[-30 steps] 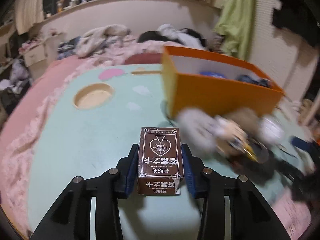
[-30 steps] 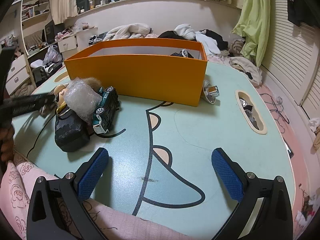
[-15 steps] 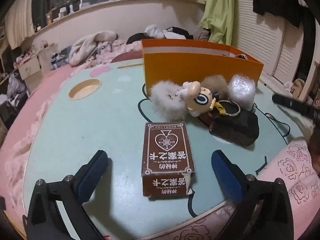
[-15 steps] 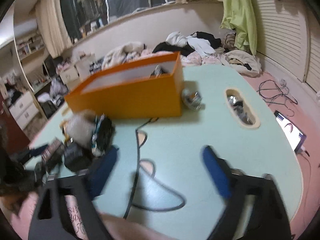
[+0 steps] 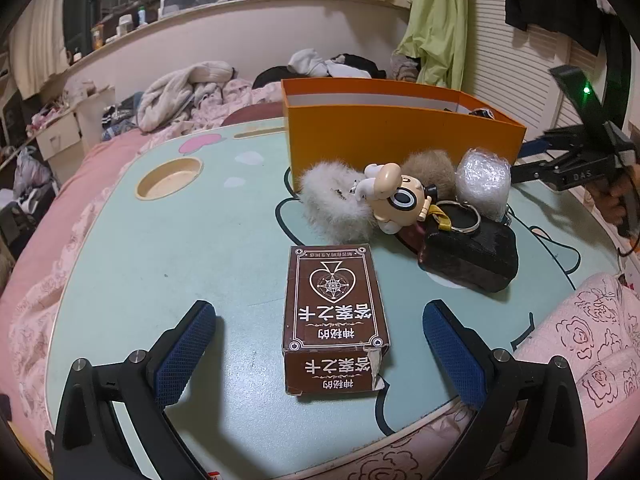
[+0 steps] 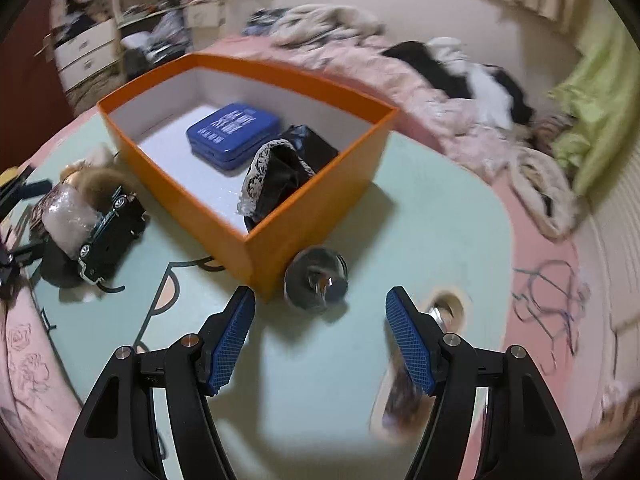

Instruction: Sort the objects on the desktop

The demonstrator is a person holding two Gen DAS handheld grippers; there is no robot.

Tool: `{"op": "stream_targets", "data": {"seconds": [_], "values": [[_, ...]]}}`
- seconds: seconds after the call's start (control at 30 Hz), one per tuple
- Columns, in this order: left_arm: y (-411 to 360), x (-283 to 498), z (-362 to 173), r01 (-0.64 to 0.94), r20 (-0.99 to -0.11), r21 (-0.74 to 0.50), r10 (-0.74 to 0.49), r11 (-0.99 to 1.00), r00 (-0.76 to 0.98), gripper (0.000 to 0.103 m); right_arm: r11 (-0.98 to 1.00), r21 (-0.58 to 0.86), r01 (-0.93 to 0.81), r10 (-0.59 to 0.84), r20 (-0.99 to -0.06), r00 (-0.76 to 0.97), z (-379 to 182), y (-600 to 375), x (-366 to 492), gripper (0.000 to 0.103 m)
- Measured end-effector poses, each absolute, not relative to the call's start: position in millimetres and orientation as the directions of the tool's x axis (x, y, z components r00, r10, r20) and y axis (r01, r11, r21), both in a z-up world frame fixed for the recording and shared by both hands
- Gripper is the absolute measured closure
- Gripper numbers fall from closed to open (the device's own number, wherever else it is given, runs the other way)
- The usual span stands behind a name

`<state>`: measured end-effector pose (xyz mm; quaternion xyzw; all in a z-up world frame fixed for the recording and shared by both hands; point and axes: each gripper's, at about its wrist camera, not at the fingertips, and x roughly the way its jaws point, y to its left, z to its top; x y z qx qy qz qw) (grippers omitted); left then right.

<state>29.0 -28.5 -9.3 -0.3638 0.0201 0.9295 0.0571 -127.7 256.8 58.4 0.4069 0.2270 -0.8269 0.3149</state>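
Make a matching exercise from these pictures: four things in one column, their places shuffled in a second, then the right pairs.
Things:
1. blue tin
2. brown card box
3. shiny metal piece
4. toy car

Places:
A. between the open left gripper's fingers, untouched
B. inside the orange box
C. on the table just outside the orange box's near corner
D. on the dark block, beside a plastic-wrapped bundle

Pairs: 1-B, 2-A, 3-C, 4-D
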Motion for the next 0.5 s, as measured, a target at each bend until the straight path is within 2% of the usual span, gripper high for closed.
{"op": "stream_targets", "data": {"seconds": [0.1,0.2,0.4,0.5], "values": [[-28.3,29.2,-9.2,-0.121,-0.679,-0.004,0.091,-0.993,-0.729,0.0,-0.646,-0.162,0.746,-0.341,-0.813,-0.472,53.7,253.1,-129.8,0.035],[-28.2,29.1,-9.3,-0.121,-0.679,-0.005,0.092,-0.993,-0.729,0.0,-0.628,-0.09,0.773,-0.395,-0.819,-0.417,53.6,259.9,-126.8,0.071],[-28.0,29.9,-8.7,-0.12,-0.678,-0.004,0.091,-0.993,-0.729,0.0,-0.6,-0.057,0.798,-0.474,-0.778,-0.412,51.9,275.9,-66.7,0.071],[-28.0,29.3,-9.4,-0.12,-0.678,-0.004,0.091,-0.993,-0.729,0.0,-0.6,0.011,0.8,-0.547,-0.735,-0.4,55.9,267.3,-33.2,0.071]]}}
